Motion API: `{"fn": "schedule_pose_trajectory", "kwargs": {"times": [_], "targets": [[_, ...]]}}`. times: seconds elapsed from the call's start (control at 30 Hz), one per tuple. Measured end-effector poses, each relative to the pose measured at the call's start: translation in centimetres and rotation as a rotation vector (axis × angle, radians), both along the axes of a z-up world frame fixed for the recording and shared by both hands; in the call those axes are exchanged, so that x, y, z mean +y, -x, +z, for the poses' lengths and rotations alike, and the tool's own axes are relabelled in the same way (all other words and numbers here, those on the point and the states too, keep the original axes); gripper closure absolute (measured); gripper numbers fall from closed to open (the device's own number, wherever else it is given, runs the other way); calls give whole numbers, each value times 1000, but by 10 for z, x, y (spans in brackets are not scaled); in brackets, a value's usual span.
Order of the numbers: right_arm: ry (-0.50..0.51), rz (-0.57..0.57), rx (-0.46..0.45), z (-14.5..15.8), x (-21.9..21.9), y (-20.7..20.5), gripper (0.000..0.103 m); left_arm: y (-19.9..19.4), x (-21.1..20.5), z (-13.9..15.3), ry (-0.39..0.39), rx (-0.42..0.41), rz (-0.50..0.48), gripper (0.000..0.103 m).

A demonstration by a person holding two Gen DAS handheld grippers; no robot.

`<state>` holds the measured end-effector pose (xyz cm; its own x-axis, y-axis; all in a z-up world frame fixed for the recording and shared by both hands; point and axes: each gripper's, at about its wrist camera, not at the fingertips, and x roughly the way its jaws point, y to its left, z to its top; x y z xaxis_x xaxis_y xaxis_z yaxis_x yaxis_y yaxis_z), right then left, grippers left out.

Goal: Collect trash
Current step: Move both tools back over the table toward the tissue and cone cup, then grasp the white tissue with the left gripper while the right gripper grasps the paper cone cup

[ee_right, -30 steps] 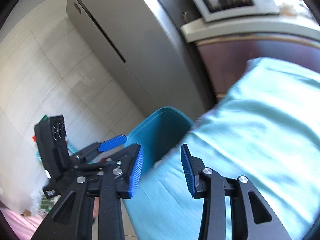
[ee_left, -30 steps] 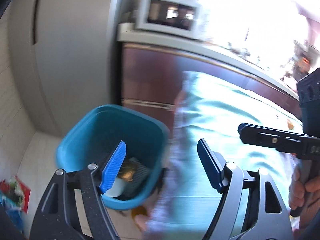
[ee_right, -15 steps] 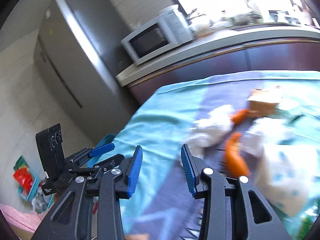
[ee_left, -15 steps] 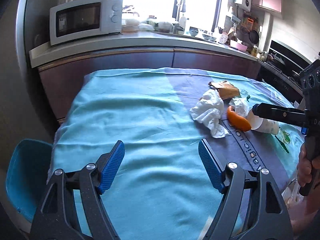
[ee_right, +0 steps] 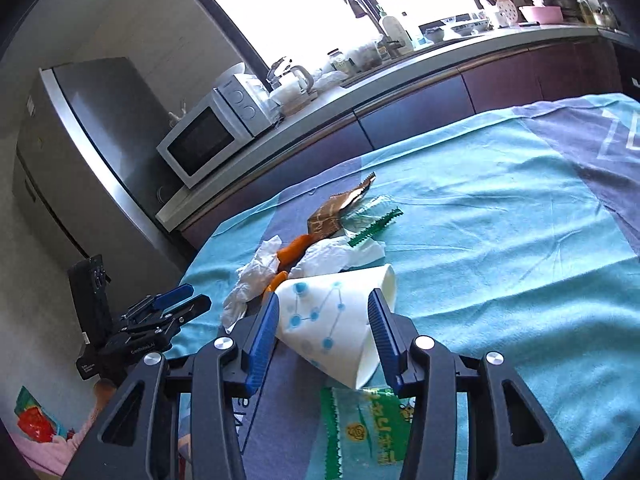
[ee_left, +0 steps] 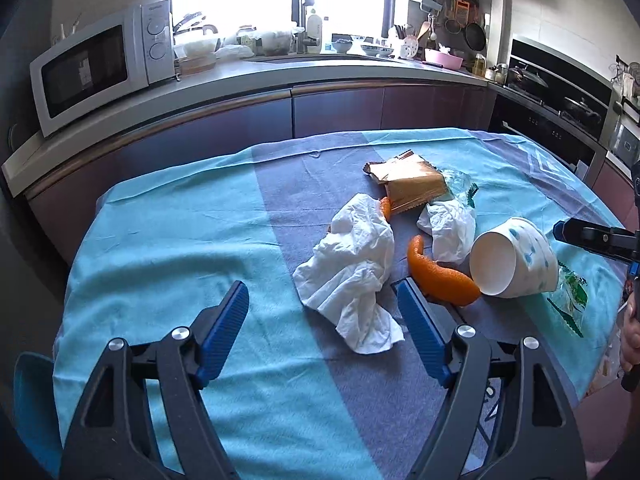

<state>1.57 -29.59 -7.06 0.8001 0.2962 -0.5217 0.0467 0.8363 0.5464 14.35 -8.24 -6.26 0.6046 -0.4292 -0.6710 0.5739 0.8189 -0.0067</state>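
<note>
Your right tool [ee_right: 322, 334] had its jaws opening around the paper cup [ee_right: 340, 320], which lay on its side on the worktop [ee_right: 500, 248]; the cup sat between the pads, but they did not look to be pressing it. Your left tool [ee_left: 322, 334] stood wide open and empty over the cloth, just short of the crumpled white tissue [ee_left: 352, 272]. The rest of the trash lay close together: the orange peel [ee_left: 440, 274], a second tissue [ee_left: 448, 228], the brown wrapper [ee_left: 412, 186] and a green packet [ee_right: 364, 428] under the cup's rim.

The thin cup could have crushed or rolled out sideways if you closed on its tapered wall. Your left tool's right pad sat just beside the peel, so a grab at the tissue might have dragged the peel along.

A second before, both tools faced the blue bin beside the worktop. Since then they had swung round to the pile, and only the bin's edge [ee_left: 32, 408] showed at the lower left of the left view. Your right tool's jaws had widened.
</note>
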Motion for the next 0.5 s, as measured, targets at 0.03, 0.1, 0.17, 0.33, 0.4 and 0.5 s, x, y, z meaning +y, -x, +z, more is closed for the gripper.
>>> {"fn": "schedule_pose_trajectory", "kwargs": {"times": [0.03,0.1,0.17,0.33,0.4,0.5], "targets": [[-13,2,6,-4,-3,-1,58,-4,-6,-3,-10,14,-6,27],[-38,13,10,-10,-5,-2,57,-10,-13,-8,-31,32,-7,27],[-55,25,6,-13,-4,-4,57,-16,-20,-13,-47,47,-10,27],[-73,60,-2,-13,7,-7,65,-23,-30,-20,-81,69,-13,30],[-85,76,-6,-14,10,-8,71,-26,-34,-23,-85,81,-17,35],[-85,93,-11,-14,13,-7,80,-30,-39,-26,-108,95,-5,43]]}}
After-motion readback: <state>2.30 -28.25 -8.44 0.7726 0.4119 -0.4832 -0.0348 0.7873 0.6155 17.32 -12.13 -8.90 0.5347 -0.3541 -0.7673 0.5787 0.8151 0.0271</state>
